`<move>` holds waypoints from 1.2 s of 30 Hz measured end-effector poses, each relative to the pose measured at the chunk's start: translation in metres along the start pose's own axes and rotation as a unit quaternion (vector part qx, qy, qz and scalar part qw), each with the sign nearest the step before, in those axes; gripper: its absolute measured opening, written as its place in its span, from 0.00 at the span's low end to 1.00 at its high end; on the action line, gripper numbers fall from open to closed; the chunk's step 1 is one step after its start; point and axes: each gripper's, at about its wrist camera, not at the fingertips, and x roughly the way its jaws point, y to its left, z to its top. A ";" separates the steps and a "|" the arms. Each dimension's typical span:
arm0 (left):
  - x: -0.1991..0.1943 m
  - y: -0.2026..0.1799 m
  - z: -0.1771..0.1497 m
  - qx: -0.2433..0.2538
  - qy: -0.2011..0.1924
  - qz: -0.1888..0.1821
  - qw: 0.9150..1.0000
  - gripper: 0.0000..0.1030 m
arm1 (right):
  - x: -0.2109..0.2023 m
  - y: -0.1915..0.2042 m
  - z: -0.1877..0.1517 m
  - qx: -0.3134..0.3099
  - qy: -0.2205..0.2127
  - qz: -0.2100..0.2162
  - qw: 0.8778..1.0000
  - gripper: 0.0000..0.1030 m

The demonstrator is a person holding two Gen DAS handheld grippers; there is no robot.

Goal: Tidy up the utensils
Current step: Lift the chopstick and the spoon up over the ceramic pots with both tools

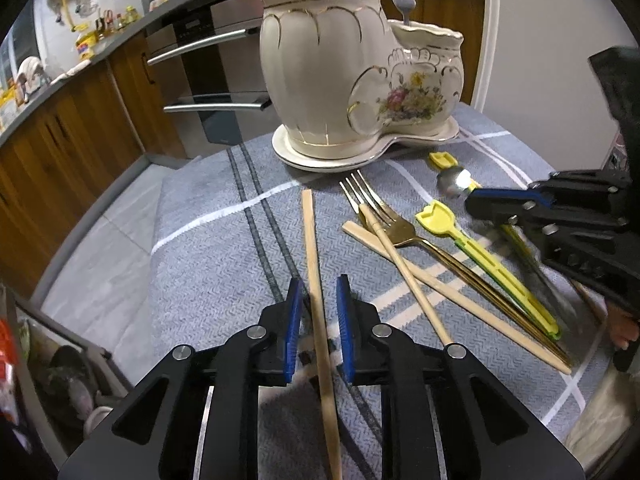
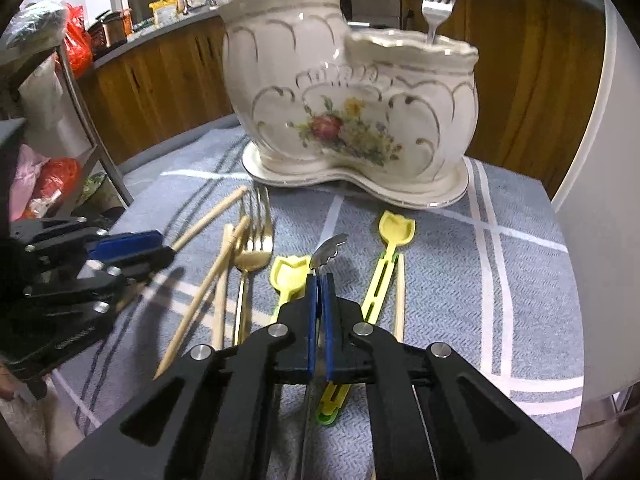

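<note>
A cream floral ceramic utensil holder point(image 1: 352, 76) point(image 2: 348, 92) stands at the back of the table, with a silver fork point(image 2: 436, 12) in its low compartment. My left gripper point(image 1: 319, 292) is open around a wooden chopstick point(image 1: 316, 280) lying on the cloth. My right gripper point(image 2: 320, 280) point(image 1: 480, 204) is shut on a silver spoon point(image 2: 327, 250) point(image 1: 454, 180), held just above the cloth. A gold fork point(image 1: 384, 216) point(image 2: 252, 248), more chopsticks point(image 1: 404, 264) point(image 2: 208, 284) and yellow tongs point(image 1: 480, 256) point(image 2: 384, 264) lie between the grippers.
A blue-grey checked cloth point(image 1: 224, 264) point(image 2: 500, 280) covers the table. Wooden kitchen cabinets point(image 1: 60, 148) and an oven point(image 1: 212, 60) stand behind. A metal rack with red bags point(image 2: 56, 176) is on the left in the right wrist view. A white chair back point(image 2: 600, 208) is on the right.
</note>
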 end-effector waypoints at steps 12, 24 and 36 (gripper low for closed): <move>-0.001 0.010 0.004 -0.010 -0.008 -0.001 1.000 0.06 | -0.049 -0.009 0.004 -0.004 -0.084 0.030 0.996 0.02; -0.077 0.040 0.015 -0.082 -0.190 0.019 0.978 0.06 | -0.099 -0.010 0.011 -0.022 -0.232 -0.008 0.972 0.02; -0.100 0.038 0.040 -0.117 -0.299 -0.022 0.947 0.06 | -0.128 -0.028 0.061 -0.006 -0.347 -0.032 0.937 0.02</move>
